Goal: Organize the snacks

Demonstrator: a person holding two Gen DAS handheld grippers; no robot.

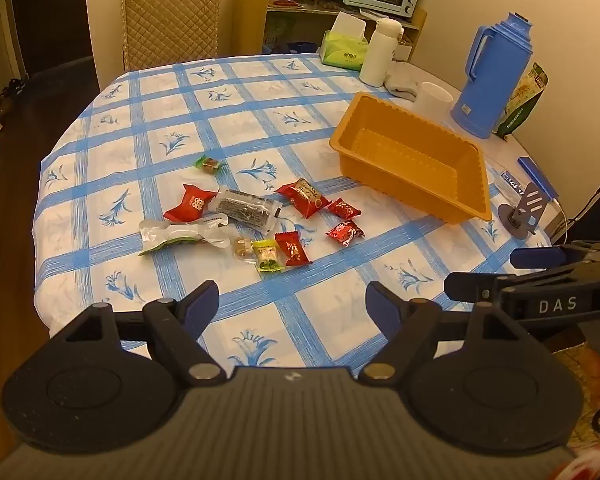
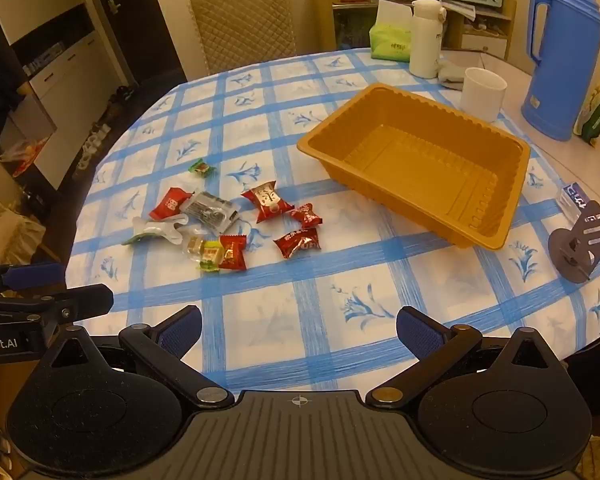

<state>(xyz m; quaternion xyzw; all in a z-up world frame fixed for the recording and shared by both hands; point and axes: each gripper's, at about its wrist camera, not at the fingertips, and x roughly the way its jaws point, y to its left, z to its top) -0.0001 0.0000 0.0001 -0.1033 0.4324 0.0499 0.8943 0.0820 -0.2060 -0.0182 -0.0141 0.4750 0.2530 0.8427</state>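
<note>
Several wrapped snacks lie in a loose cluster (image 1: 256, 220) on the blue-checked tablecloth, also in the right wrist view (image 2: 236, 224): red candy packets (image 1: 306, 197), a dark clear-wrapped bar (image 1: 244, 211), a clear pouch (image 1: 180, 236), a green-yellow candy (image 1: 268, 256) and a small green candy (image 1: 207, 164) set apart. An empty orange tray (image 1: 416, 160) (image 2: 420, 164) sits right of them. My left gripper (image 1: 292, 304) is open and empty over the table's near edge. My right gripper (image 2: 298, 330) is open and empty, beside the left.
A blue thermos jug (image 1: 496, 76), white cup (image 1: 434, 98), white bottle (image 1: 380, 54), tissue pack (image 1: 344, 50) and grey cloth stand behind the tray. A grey stand (image 2: 584, 240) and blue items lie at the right edge. A padded chair (image 1: 170, 16) is at the far side.
</note>
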